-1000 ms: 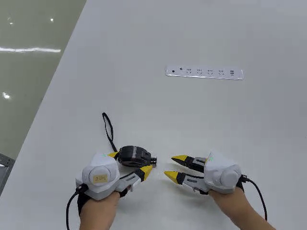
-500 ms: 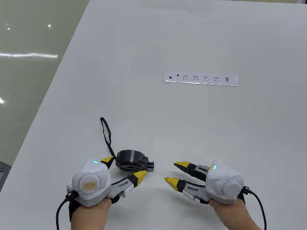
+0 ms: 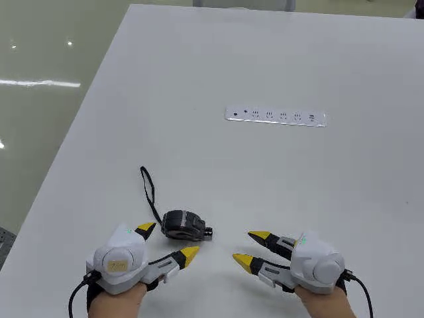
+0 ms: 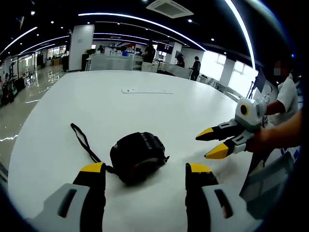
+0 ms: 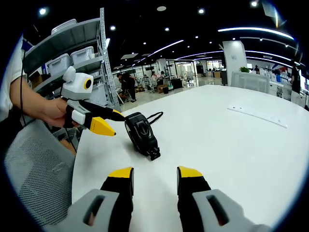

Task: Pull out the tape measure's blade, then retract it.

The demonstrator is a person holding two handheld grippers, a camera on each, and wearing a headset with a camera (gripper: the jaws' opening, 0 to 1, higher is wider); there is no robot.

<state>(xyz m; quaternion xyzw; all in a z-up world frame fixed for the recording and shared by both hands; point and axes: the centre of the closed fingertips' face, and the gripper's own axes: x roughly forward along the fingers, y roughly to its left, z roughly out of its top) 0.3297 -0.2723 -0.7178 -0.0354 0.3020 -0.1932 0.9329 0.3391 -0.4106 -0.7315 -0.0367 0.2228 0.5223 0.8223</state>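
A black tape measure (image 3: 183, 224) lies on the white table (image 3: 278, 172), its black wrist strap (image 3: 149, 189) trailing away to the far left and its blade tip (image 3: 207, 232) pointing right, retracted. My left gripper (image 3: 167, 243) is open just short of the case, its yellow-tipped fingers apart and clear of it; the left gripper view has the tape measure (image 4: 137, 155) lying ahead between the open fingers (image 4: 146, 173). My right gripper (image 3: 250, 248) is open to the right of the blade tip, holding nothing. The right gripper view places the tape measure (image 5: 142, 132) ahead beyond that gripper (image 5: 154, 173).
A white power strip (image 3: 275, 116) lies flat further out on the table. The table's left edge (image 3: 79, 126) drops to a glossy floor. Shelving with bins (image 5: 72, 48) and a mesh chair back (image 5: 34, 174) stand behind the left hand.
My left gripper has drawn back toward me, so the tape measure case no longer sits between its fingers. The right gripper has drawn back slightly too. The tape measure stays put.
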